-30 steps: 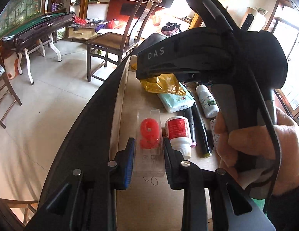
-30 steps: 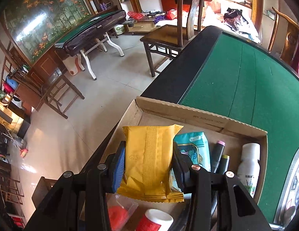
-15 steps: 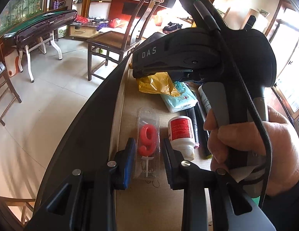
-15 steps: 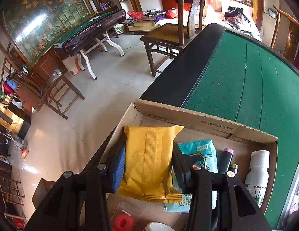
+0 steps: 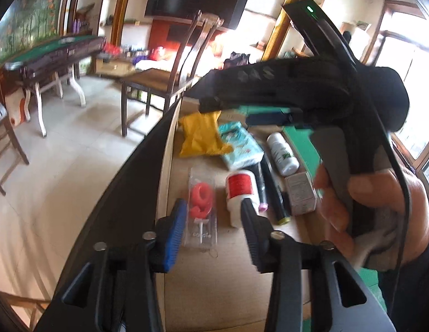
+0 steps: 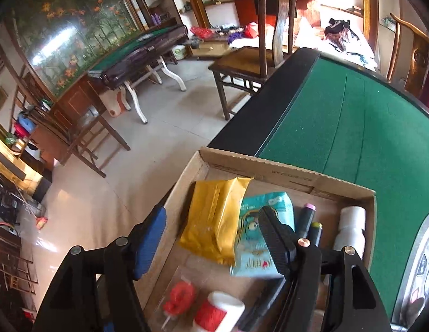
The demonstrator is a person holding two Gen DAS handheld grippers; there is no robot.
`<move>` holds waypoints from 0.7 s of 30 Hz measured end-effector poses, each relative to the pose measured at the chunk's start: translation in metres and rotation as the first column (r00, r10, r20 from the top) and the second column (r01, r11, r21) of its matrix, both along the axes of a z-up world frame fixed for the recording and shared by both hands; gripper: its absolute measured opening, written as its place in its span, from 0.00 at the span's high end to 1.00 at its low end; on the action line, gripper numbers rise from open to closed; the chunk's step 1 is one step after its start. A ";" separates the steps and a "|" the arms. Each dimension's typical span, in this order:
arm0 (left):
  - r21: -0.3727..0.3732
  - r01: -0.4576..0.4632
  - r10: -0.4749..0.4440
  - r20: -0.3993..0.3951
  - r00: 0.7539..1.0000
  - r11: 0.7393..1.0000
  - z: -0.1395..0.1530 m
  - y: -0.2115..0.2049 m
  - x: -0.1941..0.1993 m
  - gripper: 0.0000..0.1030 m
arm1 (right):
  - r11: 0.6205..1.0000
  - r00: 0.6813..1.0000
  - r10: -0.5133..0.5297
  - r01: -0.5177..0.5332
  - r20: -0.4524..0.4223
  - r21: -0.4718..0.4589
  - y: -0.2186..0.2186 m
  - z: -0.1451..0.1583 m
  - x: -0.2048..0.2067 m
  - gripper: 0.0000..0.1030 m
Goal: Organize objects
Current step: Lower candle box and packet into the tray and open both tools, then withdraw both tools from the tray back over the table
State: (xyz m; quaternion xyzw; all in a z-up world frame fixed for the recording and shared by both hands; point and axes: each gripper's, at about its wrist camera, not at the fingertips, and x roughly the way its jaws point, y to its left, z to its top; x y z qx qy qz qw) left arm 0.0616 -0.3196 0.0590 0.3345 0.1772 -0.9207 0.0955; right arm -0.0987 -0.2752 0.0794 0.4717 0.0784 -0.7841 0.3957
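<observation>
Both grippers have let go since a second ago. The left gripper (image 5: pixel 211 221), then pinching the clear candle packet (image 5: pixel 201 210), now has its jaws opening, spread to either side of the packet with daylight between pads and plastic; the packet lies flat on the floor of the cardboard box (image 6: pixel 291 173), low centre in the left wrist view. The right gripper (image 6: pixel 211 238), which had clamped the yellow pouch (image 6: pixel 217 215), likewise has its jaws opening, and the pouch rests loose in the box's upper left corner, no pad touching it.

Inside its packet the candle is a red numeral on a white stick, with pale lettering near the packet's lower end. The yellow pouch is a crinkled foil sachet with a serrated top edge, one side overlapping the teal tissue pack (image 6: pixel 264 229) to its right. Right of the candle packet lies a white bottle with a red label (image 5: pixel 240 191), then two dark marker pens (image 6: pixel 307 217), a small printed carton (image 5: pixel 300 193), and a white bottle (image 6: pixel 351 229) at the box's right wall. A hand (image 5: pixel 380 207) grips the right gripper's handle at the right of the left wrist view. The box sits on a green felt table (image 6: pixel 338 116).
</observation>
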 end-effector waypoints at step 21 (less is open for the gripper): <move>-0.185 -0.034 0.033 -0.006 0.999 0.982 -0.006 0.023 0.023 0.40 | 0.958 0.974 -0.219 0.226 0.063 -0.178 0.301 0.002 0.068 0.17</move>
